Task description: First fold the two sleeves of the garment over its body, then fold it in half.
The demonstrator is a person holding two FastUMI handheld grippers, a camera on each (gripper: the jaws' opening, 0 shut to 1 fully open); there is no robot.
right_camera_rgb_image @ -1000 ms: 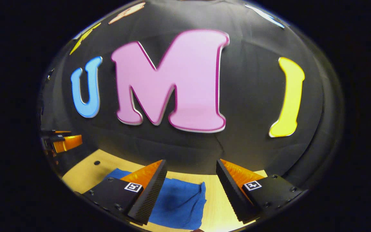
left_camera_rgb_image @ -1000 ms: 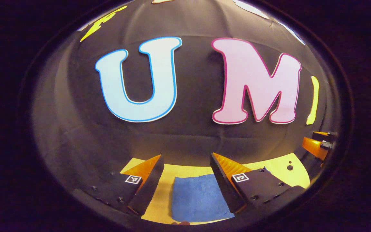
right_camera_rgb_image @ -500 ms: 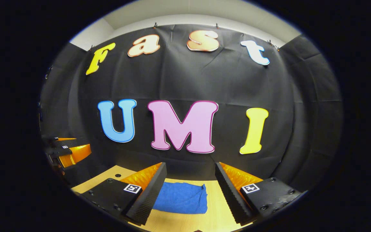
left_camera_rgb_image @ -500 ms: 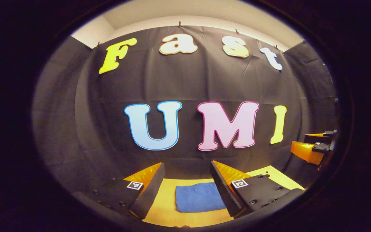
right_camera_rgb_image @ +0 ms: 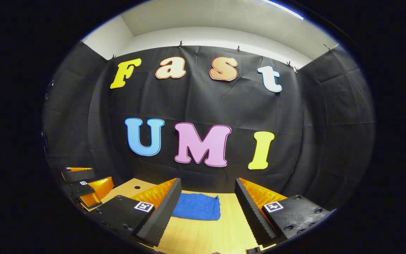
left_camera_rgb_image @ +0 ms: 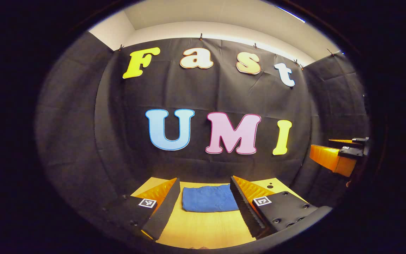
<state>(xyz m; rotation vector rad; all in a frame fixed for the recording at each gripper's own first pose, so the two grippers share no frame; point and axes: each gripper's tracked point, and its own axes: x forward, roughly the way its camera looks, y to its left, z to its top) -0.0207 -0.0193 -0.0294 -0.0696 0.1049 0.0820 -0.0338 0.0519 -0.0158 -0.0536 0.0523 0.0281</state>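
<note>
a: entry. the garment point(left_camera_rgb_image: 210, 199) is seen as a compact blue rectangle lying flat on the tabletop point(left_camera_rgb_image: 203, 229), near the far edge by the black cloth wall point(left_camera_rgb_image: 83, 141). no sleeve is seen sticking out, so the folds are judged done.

b: tool states?

a: the left tool point(left_camera_rgb_image: 203, 203) is released, its jaws spread wide, nothing between them; the garment is seen beyond its tips, apart from them. the right tool point(right_camera_rgb_image: 208, 206) is likewise released and empty, the garment point(right_camera_rgb_image: 197, 211) lying ahead and a little toward its left finger.

b: step in hand?

a: judged to be the withdrawal and final check. to be done well: both tools are to be kept clear of the cloth so no edge is dragged open (terry-like fabric is judged prone to catching on ridged pads). the right edge of the bundle looks slightly rumpled in the right gripper view; if tidiness is wanted, it could be pressed flat from above, not pinched.

b: surface and room?

a: pale wood-grain tabletop point(right_camera_rgb_image: 203, 236), a small round hole noted near its far corner point(left_camera_rgb_image: 270, 186). black cloth is hung on three sides by clips, a light wall and ceiling above. each tool is glimpsed at the edge of the other's view point(right_camera_rgb_image: 83, 185).
</note>
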